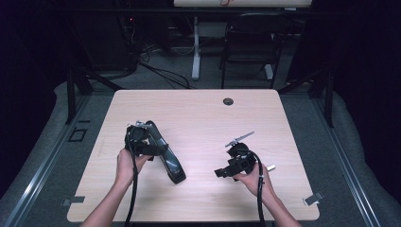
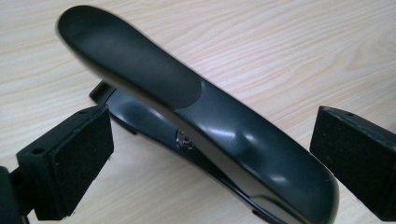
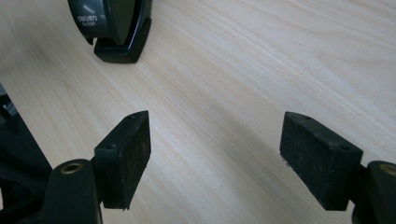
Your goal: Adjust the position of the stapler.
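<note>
A black long-armed stapler (image 1: 165, 156) lies on the light wooden table (image 1: 203, 118), left of centre, its head toward the front. My left gripper (image 1: 152, 149) stands open astride it. In the left gripper view the stapler's body (image 2: 201, 116) runs between the two pads (image 2: 79, 158), with a gap on each side. To the right, my right gripper (image 1: 222, 172) is held low over bare wood and points left toward the stapler. Its jaws are wide open with nothing between them (image 3: 215, 149). The stapler's front end (image 3: 114, 23) shows at the top left of the right gripper view.
A round cable hole (image 1: 228, 101) sits near the table's far edge. Small clips lie at the front corners (image 1: 313, 198) (image 1: 73, 201). Behind the table stand a black chair (image 1: 250, 42) and a white desk leg (image 1: 196, 47), with cables on the floor.
</note>
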A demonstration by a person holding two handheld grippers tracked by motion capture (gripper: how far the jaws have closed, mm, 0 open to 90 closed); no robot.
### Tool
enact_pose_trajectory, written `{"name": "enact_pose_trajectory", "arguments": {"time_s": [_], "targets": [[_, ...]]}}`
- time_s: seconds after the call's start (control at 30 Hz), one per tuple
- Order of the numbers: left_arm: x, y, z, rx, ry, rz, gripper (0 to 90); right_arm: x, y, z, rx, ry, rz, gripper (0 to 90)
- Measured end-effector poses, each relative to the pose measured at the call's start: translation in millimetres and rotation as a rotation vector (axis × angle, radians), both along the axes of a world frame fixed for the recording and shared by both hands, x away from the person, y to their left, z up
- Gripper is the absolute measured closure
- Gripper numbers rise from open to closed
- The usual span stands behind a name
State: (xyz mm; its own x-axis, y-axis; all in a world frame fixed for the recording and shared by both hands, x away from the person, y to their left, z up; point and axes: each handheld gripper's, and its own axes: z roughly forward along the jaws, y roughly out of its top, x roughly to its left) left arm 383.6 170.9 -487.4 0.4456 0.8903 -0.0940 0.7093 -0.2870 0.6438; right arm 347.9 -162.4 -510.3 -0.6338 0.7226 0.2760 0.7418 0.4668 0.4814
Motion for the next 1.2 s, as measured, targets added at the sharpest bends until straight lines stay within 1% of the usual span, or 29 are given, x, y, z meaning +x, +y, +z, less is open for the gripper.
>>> {"name": "enact_pose_trajectory", "arguments": {"time_s": [0.03, 0.07, 0.1, 0.13, 0.17, 0.2, 0.23, 0.27, 0.33, 0.37, 0.4, 0.43, 0.47, 0.5, 0.53, 0.57, 0.63, 0.67, 0.7, 0.73, 0.77, 0.87, 0.9, 0.93, 1.03, 1.07, 1.1, 1.13, 1.2], "targets": [[2.0, -2.1, -1.0, 0.006, -0.004, 0.011, 0.0, 1.2, -0.5, 0.2, 0.007, 0.001, -0.004, 24.7], [5.6, -4.7, -1.7, 0.025, -0.013, 0.036, 0.0, 3.9, -0.7, 0.1, 0.014, 0.012, -0.005, 24.9], [5.6, -4.7, -1.7, 0.025, -0.013, 0.036, 0.0, 3.9, -0.7, 0.1, 0.014, 0.012, -0.005, 24.9], [8.7, -8.4, -2.5, 0.068, -0.046, 0.092, 0.0, 6.2, 0.0, -2.6, 0.026, 0.025, -0.006, 25.0], [8.7, -8.4, -2.5, 0.068, -0.046, 0.092, 0.0, 6.8, 0.7, -4.0, 0.029, 0.027, -0.011, 25.0], [11.7, -10.0, -3.3, 0.066, -0.048, 0.114, 0.0, 6.8, 0.7, -4.0, 0.029, 0.027, -0.011, 25.0], [14.6, -11.0, -4.7, 0.064, -0.044, 0.122, 0.0, 8.9, 1.7, -7.5, 0.020, 0.040, -0.010, 25.0], [17.2, -12.2, -6.4, 0.057, -0.039, 0.131, 0.0, 9.5, 2.7, -9.4, 0.025, 0.041, -0.013, 25.0], [21.8, -15.3, -11.3, 0.065, -0.027, 0.138, 0.0, 9.9, 3.4, -10.1, 0.020, 0.042, -0.013, 25.0], [23.8, -16.9, -14.3, 0.071, -0.019, 0.139, 0.3, 9.9, 4.4, -11.3, 0.030, 0.041, -0.017, 25.0], [25.8, -18.3, -20.2, 0.083, -0.002, 0.122, 0.5, 10.3, 4.8, -10.4, 0.018, 0.046, -0.010, 25.0], [25.8, -18.3, -20.2, 0.083, -0.002, 0.122, 2.1, 10.3, 4.8, -10.4, 0.018, 0.046, -0.010, 25.0], [26.6, -15.7, -25.6, 0.076, 0.010, 0.117, 2.8, 9.7, 4.6, -10.0, 0.018, 0.054, -0.003, 24.9], [26.6, -15.7, -25.6, 0.076, 0.010, 0.117, 2.9, 9.7, 4.6, -10.0, 0.018, 0.054, -0.003, 24.9], [27.2, -14.3, -26.0, 0.061, 0.022, 0.118, 2.9, 8.9, 5.2, -11.0, 0.036, 0.057, -0.011, 24.9], [27.5, -13.6, -25.9, 0.058, 0.021, 0.114, 3.0, 8.3, 5.3, -11.3, 0.035, 0.065, -0.010, 24.9], [27.5, -13.1, -25.5, 0.055, 0.027, 0.110, 3.1, 8.9, 4.7, -11.8, 0.028, 0.066, 0.000, 25.0], [27.5, -11.8, -25.2, 0.051, 0.026, 0.108, 3.3, 9.7, 4.3, -11.9, 0.006, 0.072, 0.004, 25.4], [27.5, -11.8, -25.2, 0.051, 0.026, 0.108, 3.7, 9.7, 4.3, -11.9, 0.006, 0.072, 0.004, 25.4], [27.3, -11.3, -24.7, 0.046, 0.037, 0.109, 4.3, 10.3, 3.7, -11.6, -0.007, 0.069, 0.005, 25.6], [27.2, -10.8, -23.8, 0.049, 0.045, 0.101, 4.8, 10.2, 3.6, -11.3, -0.005, 0.064, 0.003, 25.6], [27.0, -10.2, -23.6, 0.050, 0.047, 0.100, 6.0, 9.8, 1.6, -9.3, -0.006, 0.054, -0.003, 25.6], [27.0, -9.2, -23.3, 0.048, 0.055, 0.093, 6.3, 9.0, -0.1, -8.4, 0.016, 0.047, -0.025, 26.0], [27.0, -9.2, -23.3, 0.048, 0.055, 0.093, 6.6, 9.8, -2.1, -7.8, 0.007, 0.039, -0.020, 26.2], [26.7, -7.6, -22.4, 0.044, 0.066, 0.078, 7.5, 10.9, -5.5, -6.5, -0.011, 0.042, -0.022, 26.4], [26.7, -6.6, -22.4, 0.037, 0.072, 0.075, 8.4, 11.6, -7.1, -6.9, -0.011, 0.040, -0.022, 26.4], [26.7, -4.5, -22.6, 0.015, 0.087, 0.069, 9.6, 11.1, -6.5, -8.1, 0.004, 0.038, -0.046, 26.4], [27.0, -1.2, -23.6, -0.022, 0.106, 0.059, 14.7, 12.8, -9.0, -7.4, -0.004, 0.043, -0.037, 26.5], [26.9, -0.8, -23.5, -0.023, 0.107, 0.055, 15.1, 13.1, -9.3, -7.2, -0.007, 0.039, -0.041, 26.6]]}}
